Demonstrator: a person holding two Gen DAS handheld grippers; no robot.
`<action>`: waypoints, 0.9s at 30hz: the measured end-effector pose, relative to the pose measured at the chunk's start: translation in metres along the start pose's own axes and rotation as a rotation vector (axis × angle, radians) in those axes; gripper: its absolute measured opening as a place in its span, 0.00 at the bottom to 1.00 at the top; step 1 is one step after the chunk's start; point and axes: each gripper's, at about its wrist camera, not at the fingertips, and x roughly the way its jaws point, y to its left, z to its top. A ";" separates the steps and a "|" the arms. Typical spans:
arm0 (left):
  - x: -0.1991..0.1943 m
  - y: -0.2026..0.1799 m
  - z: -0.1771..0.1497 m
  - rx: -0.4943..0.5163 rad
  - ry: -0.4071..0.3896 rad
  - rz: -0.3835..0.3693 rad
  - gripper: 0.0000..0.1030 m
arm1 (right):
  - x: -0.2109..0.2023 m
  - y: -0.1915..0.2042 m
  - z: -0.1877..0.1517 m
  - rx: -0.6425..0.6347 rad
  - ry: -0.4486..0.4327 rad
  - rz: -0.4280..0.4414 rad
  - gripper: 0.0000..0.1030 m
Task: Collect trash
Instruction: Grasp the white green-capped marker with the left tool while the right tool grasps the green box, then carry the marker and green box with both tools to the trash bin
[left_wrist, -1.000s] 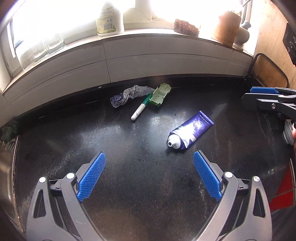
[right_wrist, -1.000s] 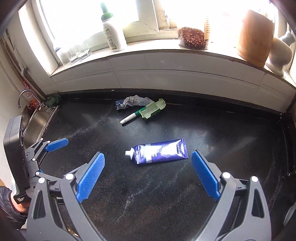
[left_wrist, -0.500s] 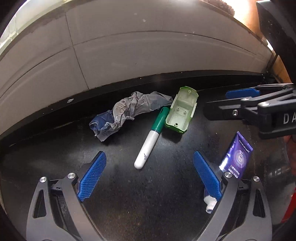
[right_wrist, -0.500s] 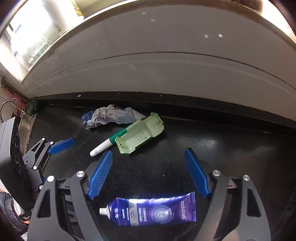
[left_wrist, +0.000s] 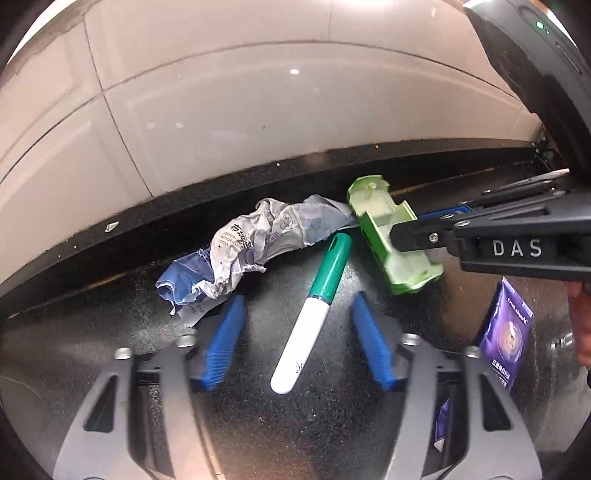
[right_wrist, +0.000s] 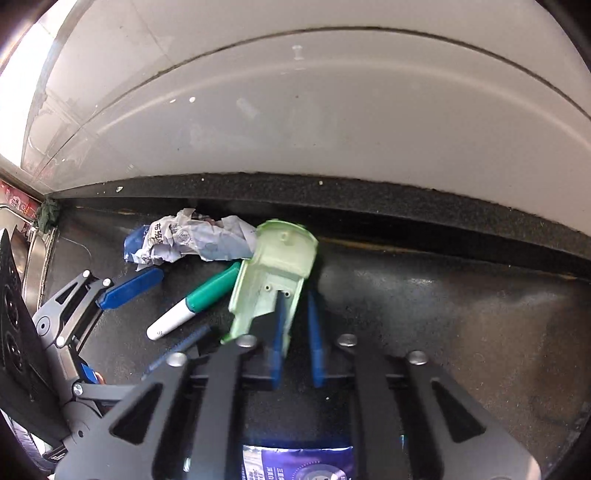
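A green-and-white marker (left_wrist: 312, 314) lies on the black counter between the blue pads of my left gripper (left_wrist: 297, 328), which straddles it with a gap on both sides. A crumpled wrapper (left_wrist: 255, 243) lies just behind it to the left. My right gripper (right_wrist: 295, 325) has narrowed around the side wall of a pale green plastic shell (right_wrist: 275, 273); a small gap still shows on the right pad. The shell (left_wrist: 391, 243) and right gripper (left_wrist: 436, 229) also show in the left wrist view. A purple tube (left_wrist: 506, 332) lies at right.
A white tiled wall (left_wrist: 258, 129) rises right behind the trash. A sink edge (right_wrist: 37, 273) lies at the far left of the counter. The purple tube (right_wrist: 295, 461) lies under my right gripper.
Both grippers moved forward and down to the trash. The left jaws narrowed around the marker. The right jaws closed in on the green shell's wall.
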 end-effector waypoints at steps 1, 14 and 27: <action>0.000 0.000 0.001 0.001 0.003 0.000 0.36 | -0.004 0.001 0.000 -0.010 -0.004 -0.003 0.04; -0.045 -0.001 0.002 -0.045 -0.009 0.017 0.12 | -0.067 0.003 -0.015 -0.043 -0.084 -0.024 0.03; -0.132 -0.016 -0.043 -0.111 -0.025 0.055 0.12 | -0.138 0.015 -0.104 -0.075 -0.146 -0.048 0.03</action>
